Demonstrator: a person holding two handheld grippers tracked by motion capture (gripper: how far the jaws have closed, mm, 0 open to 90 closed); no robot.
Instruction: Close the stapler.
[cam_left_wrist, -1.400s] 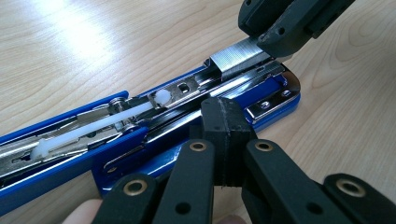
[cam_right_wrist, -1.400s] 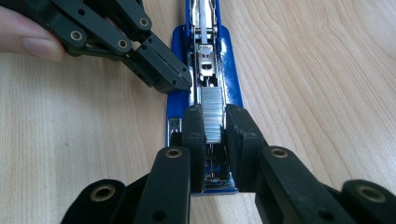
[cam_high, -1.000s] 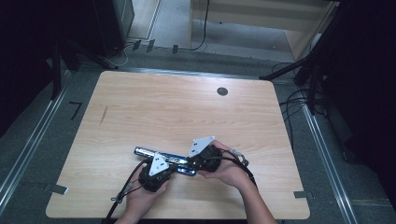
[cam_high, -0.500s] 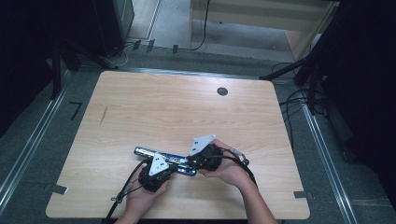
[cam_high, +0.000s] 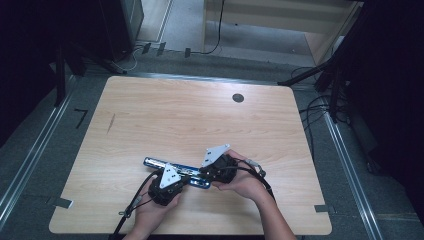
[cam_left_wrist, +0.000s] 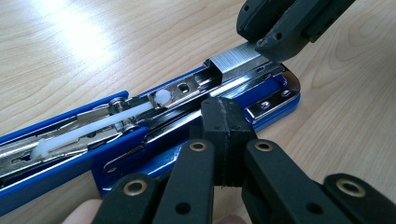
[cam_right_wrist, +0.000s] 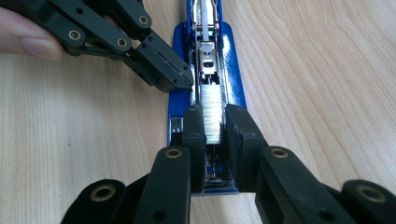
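Near the front edge of the table (cam_high: 150, 110), just in front of the person, a blue stapler (cam_high: 155, 162) lies flat and opened out, its long body running left to right across the wood. Both hands meet over its right half, each with a gripper.

From the left gripper view, the left gripper (cam_left_wrist: 224, 135) has its jaws fully together, nothing between them, and their joined tip rests against the stapler's (cam_left_wrist: 140, 140) near blue side beside the metal channel. A white pusher rod (cam_left_wrist: 93, 126) lies along the open channel, and a fingertip shows at the bottom edge of that view.

From the right gripper view, the right gripper (cam_right_wrist: 214, 126) stands over the end of the stapler (cam_right_wrist: 233, 70), jaws drawn close, with a strip of staples (cam_right_wrist: 210, 112) clamped between the two pads. The strip sits lengthwise over the channel, in line with it; whether its underside already touches the metal cannot be told. In the left gripper view the same strip (cam_left_wrist: 236, 58) sits at the channel's far end under the right gripper's tip (cam_left_wrist: 280, 28). The left gripper's tip (cam_right_wrist: 163, 70) lies just beside the strip on its left, touching the blue edge.

On the far side of the table a small dark round cap (cam_high: 238, 98) is set in the top, well apart from the work
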